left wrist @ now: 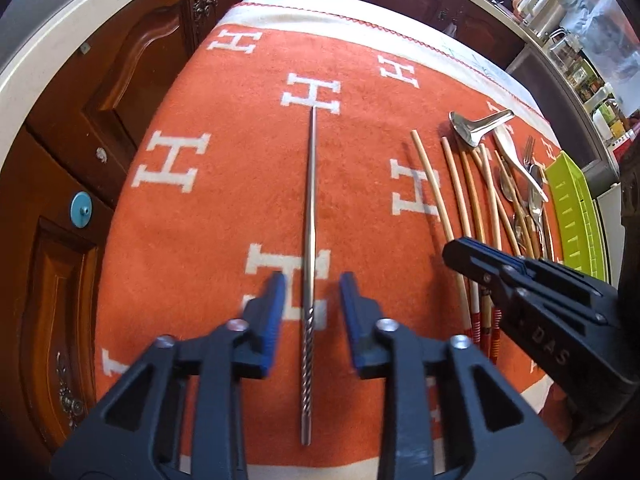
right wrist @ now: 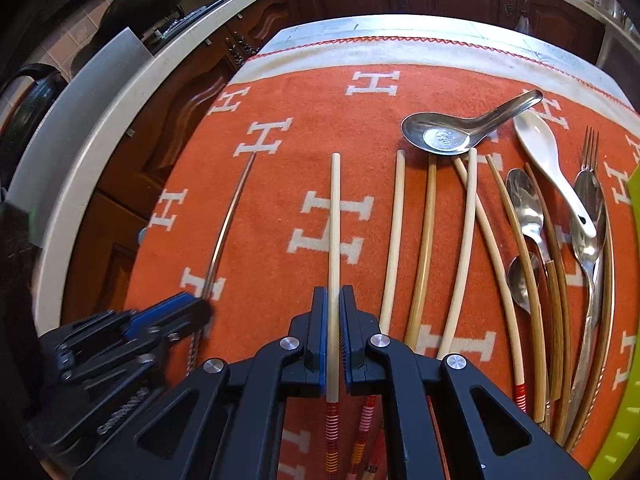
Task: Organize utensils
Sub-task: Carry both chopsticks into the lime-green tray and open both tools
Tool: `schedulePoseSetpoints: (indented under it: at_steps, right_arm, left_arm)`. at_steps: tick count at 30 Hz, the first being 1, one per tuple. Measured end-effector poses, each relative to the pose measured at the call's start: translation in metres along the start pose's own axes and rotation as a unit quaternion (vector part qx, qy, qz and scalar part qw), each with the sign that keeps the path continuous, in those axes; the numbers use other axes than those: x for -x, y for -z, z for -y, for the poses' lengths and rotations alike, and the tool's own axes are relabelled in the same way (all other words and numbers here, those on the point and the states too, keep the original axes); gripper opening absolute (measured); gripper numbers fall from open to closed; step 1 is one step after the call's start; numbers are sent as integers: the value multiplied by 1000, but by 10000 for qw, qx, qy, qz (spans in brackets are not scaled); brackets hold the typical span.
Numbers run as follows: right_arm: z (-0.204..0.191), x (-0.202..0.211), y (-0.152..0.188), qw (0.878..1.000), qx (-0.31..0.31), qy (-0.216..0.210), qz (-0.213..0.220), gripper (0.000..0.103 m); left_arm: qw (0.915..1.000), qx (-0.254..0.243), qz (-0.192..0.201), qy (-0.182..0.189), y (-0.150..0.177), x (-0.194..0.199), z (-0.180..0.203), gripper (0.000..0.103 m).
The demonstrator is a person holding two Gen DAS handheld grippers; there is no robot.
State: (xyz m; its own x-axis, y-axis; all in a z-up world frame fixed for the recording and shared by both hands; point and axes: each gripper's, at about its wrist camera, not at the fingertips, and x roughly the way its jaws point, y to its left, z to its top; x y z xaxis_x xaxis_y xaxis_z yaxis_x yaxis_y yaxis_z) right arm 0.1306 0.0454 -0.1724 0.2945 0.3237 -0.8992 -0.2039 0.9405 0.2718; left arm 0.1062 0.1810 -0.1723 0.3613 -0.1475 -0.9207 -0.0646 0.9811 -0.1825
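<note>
On the orange blanket, farthest left of the utensil pile, lies a lone metal chopstick, pointing away toward the far hem. The left gripper hangs over its twisted near end with its jaws spread wide, one on each side of the stick and neither touching it; it holds nothing.

Right of the metal chopstick, the right gripper has its jaws pressed together on a pale bamboo chopstick, gripping just ahead of the red-striped handle. More bamboo chopsticks lie right of that one, then a steel soup spoon, a white ceramic spoon, small spoons, a fork, and the green tray at the far right edge.

The step in hand looks like sorting chopsticks by kind. To do it well, lift the bamboo chopstick level so its long free end does not sag or sweep its neighbours, and set it parallel to its mates.
</note>
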Motion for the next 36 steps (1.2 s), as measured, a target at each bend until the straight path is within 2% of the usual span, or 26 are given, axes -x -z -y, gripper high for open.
schedulePoseSetpoints:
  at_steps: [1, 4, 7, 12, 16, 20, 25, 32, 36]
  right_arm:
    - [1, 1, 0, 10000, -6, -29, 9, 5]
    - [4, 6, 1, 9999, -55, -149, 2, 5]
    - [7, 13, 2, 9995, -113, -300, 12, 5]
    - [19, 35, 4, 9980, -263, -555, 117, 5]
    - [37, 61, 7, 9961, -461, -700, 258, 5]
    - [70, 102, 16, 9934, -725, -703, 536, 5]
    - [134, 166, 34, 9898, -1036, -321, 924, 5]
    - [227, 234, 53, 9810, -1220, 595, 1388, 5]
    - [269, 243, 58, 9779, -1403, 655, 1405, 5]
  left_arm:
    - [10000, -21, 14, -43, -1, -1, 1, 34]
    - [9997, -106, 85, -206, -3, -3, 5, 34]
    - [9990, -158, 128, -390, -3, -5, 7, 4]
    - [9992, 5, 160, -364, -1, 5, 8, 3]
    - [9994, -86, 305, -147, 5, 31, 28, 3]
    - [9978, -327, 534, 208, 10, 65, 70, 3]
    - [9907, -887, 746, 719, 9, 93, 150, 3]
    - [9776, -1652, 649, 1135, 9, 88, 275, 3]
    - [9738, -1733, 438, 1403, 6, 68, 330, 3]
